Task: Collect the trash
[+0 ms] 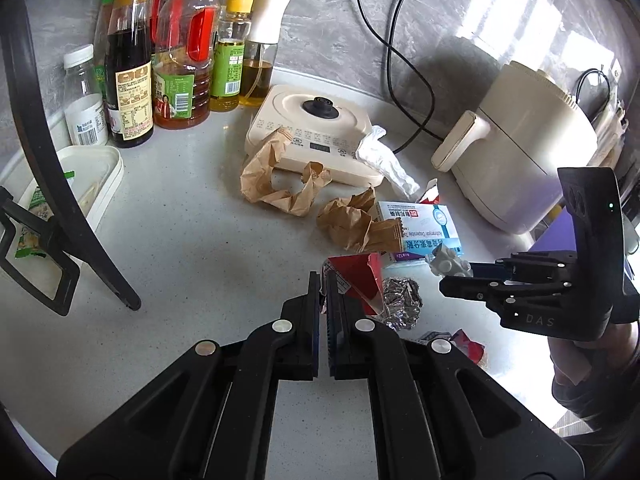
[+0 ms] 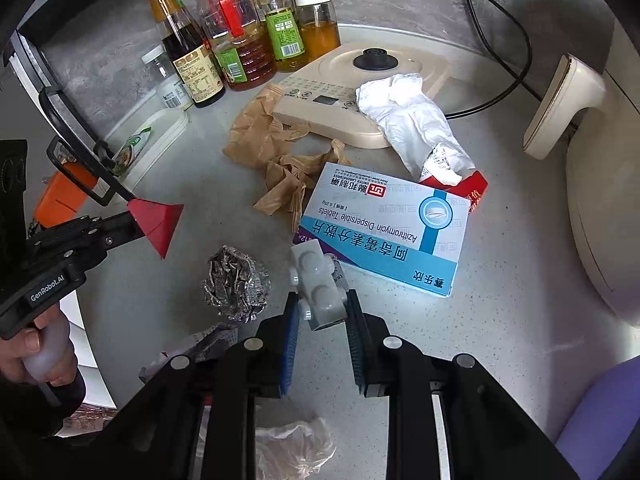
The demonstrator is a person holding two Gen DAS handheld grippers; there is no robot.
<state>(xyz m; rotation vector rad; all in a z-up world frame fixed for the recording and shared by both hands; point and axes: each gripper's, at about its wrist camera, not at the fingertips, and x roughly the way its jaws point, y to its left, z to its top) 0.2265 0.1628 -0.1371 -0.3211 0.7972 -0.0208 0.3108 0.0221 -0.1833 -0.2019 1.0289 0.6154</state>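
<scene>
White tub [image 1: 105, 176] far left on surface [image 1: 180, 248] w/ green sachet [image 2: 134, 146] inside. Both grippers angled down. Left hand-held gripper [image 1: 323, 280] fully closed, pinching red carton scrap [image 1: 362, 276]. Right hand-held gripper [image 2: 323, 312] partly closed, blister pack [image 2: 320, 288] between pads, contact unclear. Foil ball [image 2: 234, 284] sits between them, pill box [image 2: 384, 228] just beyond.

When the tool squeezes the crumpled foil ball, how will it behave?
The foil ball is loosely crumpled, so it is probably very light and would crush further rather than resist. Its lumpy, faceted surface should keep it from rolling far, though a nudge may slide it on the smooth counter.
</scene>
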